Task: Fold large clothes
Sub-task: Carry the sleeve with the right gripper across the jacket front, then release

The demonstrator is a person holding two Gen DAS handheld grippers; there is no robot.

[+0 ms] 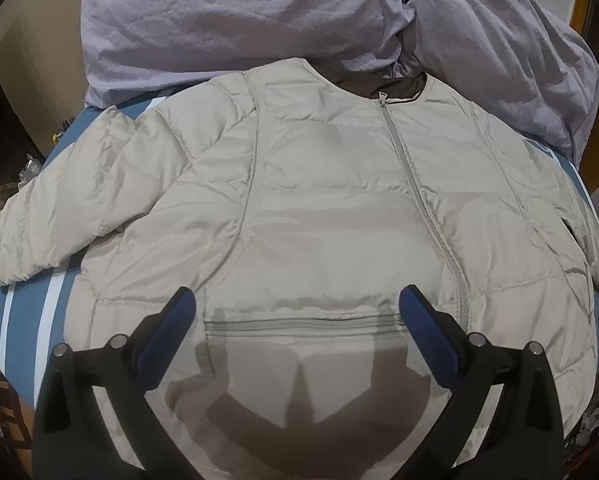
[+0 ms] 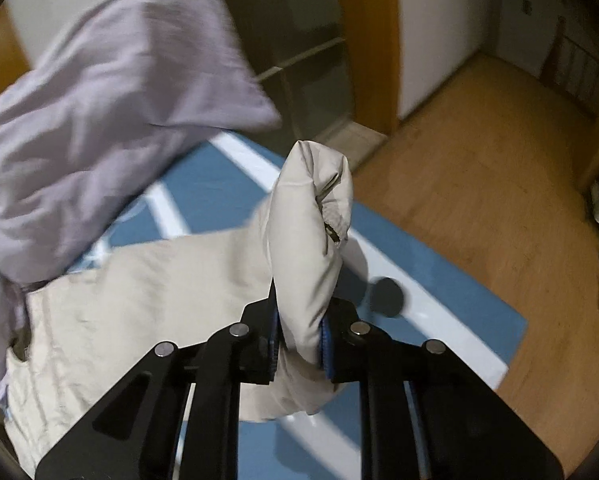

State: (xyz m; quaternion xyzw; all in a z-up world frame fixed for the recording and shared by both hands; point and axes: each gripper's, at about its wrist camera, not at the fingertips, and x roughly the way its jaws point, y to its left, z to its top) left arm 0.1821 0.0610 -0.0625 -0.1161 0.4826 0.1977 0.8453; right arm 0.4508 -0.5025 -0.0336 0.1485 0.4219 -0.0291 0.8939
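Note:
A cream quilted jacket (image 1: 319,208) lies zipped and front-up on a blue bed cover with white stripes (image 1: 31,312). Its left sleeve (image 1: 59,216) stretches out to the side. My left gripper (image 1: 297,300) hovers open over the jacket's lower front, above a horizontal pocket zip (image 1: 303,325), nothing between its blue pads. In the right wrist view my right gripper (image 2: 299,332) is shut on the jacket's other sleeve (image 2: 311,224), whose cuff end stands lifted above the cover while the jacket body (image 2: 139,300) lies to the left.
A rumpled lilac duvet (image 1: 259,20) is piled behind the collar and fills the left of the right wrist view (image 2: 99,100). A dark round spot (image 2: 387,297) shows on the cover's white stripe. Wooden floor (image 2: 479,184), a door frame and a white wall lie beyond the bed's corner.

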